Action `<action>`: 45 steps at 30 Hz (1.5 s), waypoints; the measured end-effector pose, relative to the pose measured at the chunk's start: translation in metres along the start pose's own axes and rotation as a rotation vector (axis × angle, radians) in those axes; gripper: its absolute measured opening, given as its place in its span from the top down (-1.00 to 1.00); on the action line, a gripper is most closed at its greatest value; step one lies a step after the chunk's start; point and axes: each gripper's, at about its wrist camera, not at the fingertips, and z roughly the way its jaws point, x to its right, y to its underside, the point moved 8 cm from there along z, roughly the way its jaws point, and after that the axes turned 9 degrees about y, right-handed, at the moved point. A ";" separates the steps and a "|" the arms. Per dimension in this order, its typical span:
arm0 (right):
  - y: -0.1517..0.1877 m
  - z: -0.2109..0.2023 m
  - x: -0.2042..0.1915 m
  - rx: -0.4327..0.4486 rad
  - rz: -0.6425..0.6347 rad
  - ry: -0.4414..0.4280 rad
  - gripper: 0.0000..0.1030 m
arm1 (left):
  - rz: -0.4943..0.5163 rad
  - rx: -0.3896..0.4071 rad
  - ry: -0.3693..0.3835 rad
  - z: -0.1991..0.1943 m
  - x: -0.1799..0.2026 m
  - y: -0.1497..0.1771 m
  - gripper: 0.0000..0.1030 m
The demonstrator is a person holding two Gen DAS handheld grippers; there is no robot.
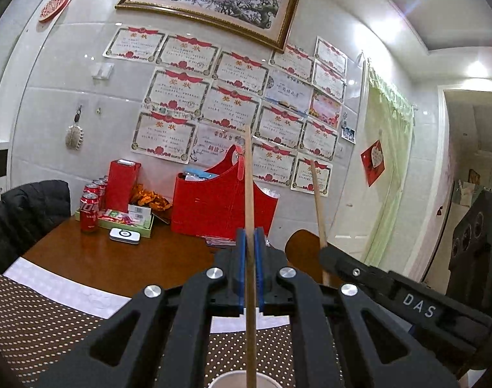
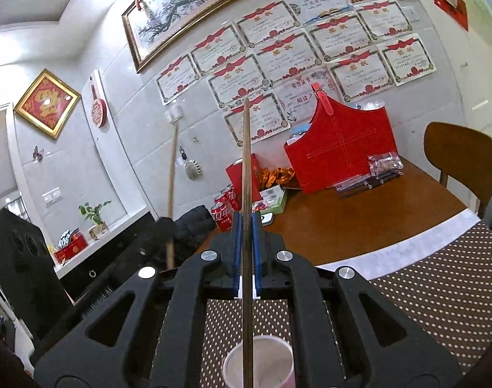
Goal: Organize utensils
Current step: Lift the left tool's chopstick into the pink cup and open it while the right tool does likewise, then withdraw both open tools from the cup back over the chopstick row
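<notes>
A light wooden chopstick (image 1: 250,194) was clamped upright between the blue pads of the left gripper (image 1: 251,242), its jaws drawn narrow around the stick. The stick ran from 12 o'clock down to 6 o'clock in the left wrist view, its lower part passing over a paper cup (image 1: 239,380) seen at the bottom edge. At 3 o'clock from it, the right gripper (image 1: 330,253) was seen with a second stick rising from it.

In the right wrist view, a darker chopstick (image 2: 246,194) was held the same way by the right gripper (image 2: 246,226), jaws pinched narrow on it. Its lower end was seen over the mouth of the white cup (image 2: 259,365) at 6 o'clock; whether it touched the cup could not be told. The cup stood on a dotted brown mat (image 2: 440,291) laid on the wooden counter (image 2: 359,226). A red basket (image 2: 339,148) was set at 1 o'clock near the wall.
</notes>
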 end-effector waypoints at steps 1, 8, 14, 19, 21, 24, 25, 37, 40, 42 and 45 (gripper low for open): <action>0.001 0.003 0.002 -0.001 0.002 0.002 0.87 | -0.001 -0.004 0.000 0.005 -0.001 0.005 0.89; 0.024 0.026 0.012 -0.028 0.002 0.009 0.87 | -0.007 -0.055 -0.019 0.029 -0.017 0.039 0.89; 0.037 0.027 0.015 -0.056 -0.015 0.014 0.87 | -0.002 -0.083 -0.027 0.033 -0.023 0.054 0.89; 0.047 0.028 0.020 -0.101 -0.015 0.029 0.85 | -0.016 -0.121 -0.034 0.034 -0.028 0.070 0.89; 0.050 0.025 0.024 -0.126 -0.013 0.034 0.80 | -0.018 -0.135 -0.039 0.032 -0.029 0.074 0.83; 0.046 0.010 0.030 -0.095 0.010 0.038 -0.77 | -0.021 -0.130 -0.052 0.023 -0.028 0.072 0.20; 0.044 0.005 0.031 -0.084 0.012 0.043 -0.83 | -0.022 -0.125 -0.052 0.018 -0.027 0.071 0.07; 0.023 -0.068 0.036 -0.075 0.009 0.115 -0.88 | 0.067 -0.134 -0.169 -0.052 -0.009 0.037 -0.53; 0.023 -0.090 0.033 -0.082 -0.017 0.134 -0.88 | 0.092 -0.143 -0.190 -0.076 -0.002 0.030 -0.53; 0.024 -0.102 0.030 -0.086 -0.029 0.144 -0.88 | 0.108 -0.147 -0.209 -0.092 0.003 0.026 -0.53; 0.027 -0.127 0.028 -0.103 -0.044 0.168 -0.88 | 0.123 -0.158 -0.232 -0.116 0.007 0.023 -0.53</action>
